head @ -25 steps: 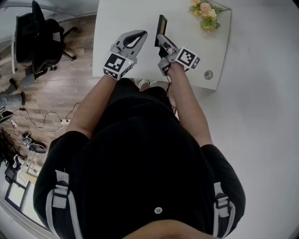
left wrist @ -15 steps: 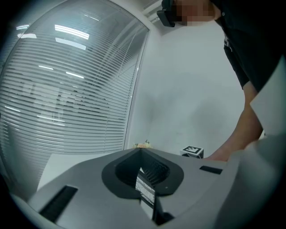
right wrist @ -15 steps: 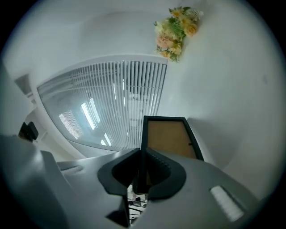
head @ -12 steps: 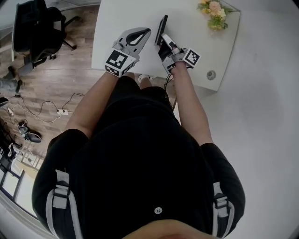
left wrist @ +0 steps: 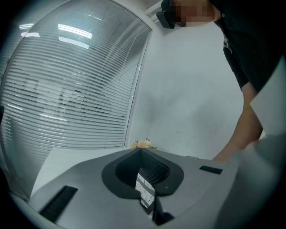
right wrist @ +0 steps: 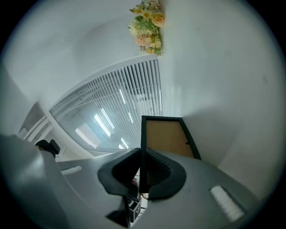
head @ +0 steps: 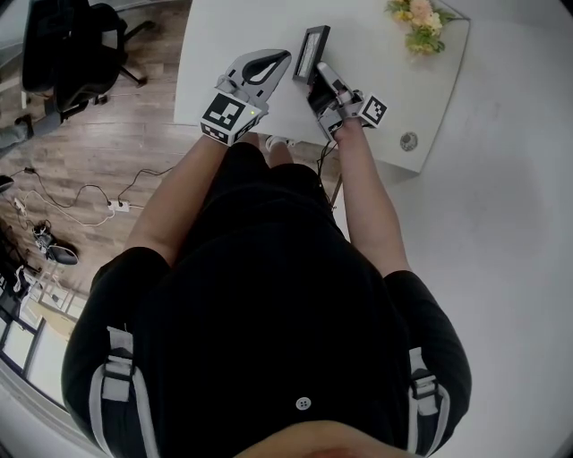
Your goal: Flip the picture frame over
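A black-rimmed picture frame (head: 312,52) is held tilted over the white table (head: 224,36), and the head view shows a greyish face inside its rim. My right gripper (head: 322,70) is shut on its near edge. In the right gripper view the frame (right wrist: 167,136) shows a brown board face, with its thin black edge pinched between the ribbed pads at the right gripper (right wrist: 141,154). My left gripper (head: 283,58) hovers just left of the frame, apart from it. The left gripper (left wrist: 140,151) has its jaws shut and holds nothing.
A bunch of flowers (head: 419,20) stands at the table's far right corner. A round cable hole (head: 408,140) sits near the right front edge. On the wooden floor to the left are a black office chair (head: 63,54) and loose cables (head: 89,201).
The right gripper has rolled and sunk with the frame. The frame, seen edge-on before, now leans over and shows a face. The left gripper dropped slightly.
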The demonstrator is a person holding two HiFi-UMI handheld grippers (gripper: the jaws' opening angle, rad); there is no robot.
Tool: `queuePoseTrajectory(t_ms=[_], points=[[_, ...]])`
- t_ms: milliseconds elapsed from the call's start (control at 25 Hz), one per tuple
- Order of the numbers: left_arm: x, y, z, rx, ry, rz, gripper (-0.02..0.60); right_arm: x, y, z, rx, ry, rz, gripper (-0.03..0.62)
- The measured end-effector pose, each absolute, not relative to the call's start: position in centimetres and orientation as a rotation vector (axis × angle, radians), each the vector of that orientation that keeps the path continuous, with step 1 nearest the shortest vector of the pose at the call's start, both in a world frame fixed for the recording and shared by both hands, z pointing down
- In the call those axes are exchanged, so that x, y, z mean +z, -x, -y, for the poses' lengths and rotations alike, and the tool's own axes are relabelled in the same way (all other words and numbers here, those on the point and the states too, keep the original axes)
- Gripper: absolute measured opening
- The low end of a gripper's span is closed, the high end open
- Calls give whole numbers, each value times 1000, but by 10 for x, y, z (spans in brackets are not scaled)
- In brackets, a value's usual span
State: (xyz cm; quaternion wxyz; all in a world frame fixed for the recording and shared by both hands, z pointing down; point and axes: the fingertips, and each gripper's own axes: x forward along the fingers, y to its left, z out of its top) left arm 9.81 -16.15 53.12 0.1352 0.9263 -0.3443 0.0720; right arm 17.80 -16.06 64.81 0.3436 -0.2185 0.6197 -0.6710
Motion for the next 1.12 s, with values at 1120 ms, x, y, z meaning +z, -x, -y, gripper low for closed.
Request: queuePoseTrajectory(t_ms=[1120], points=[[497, -101, 162, 144, -2731, 955, 5, 659, -208, 155, -1765, 904, -1838, 61]])
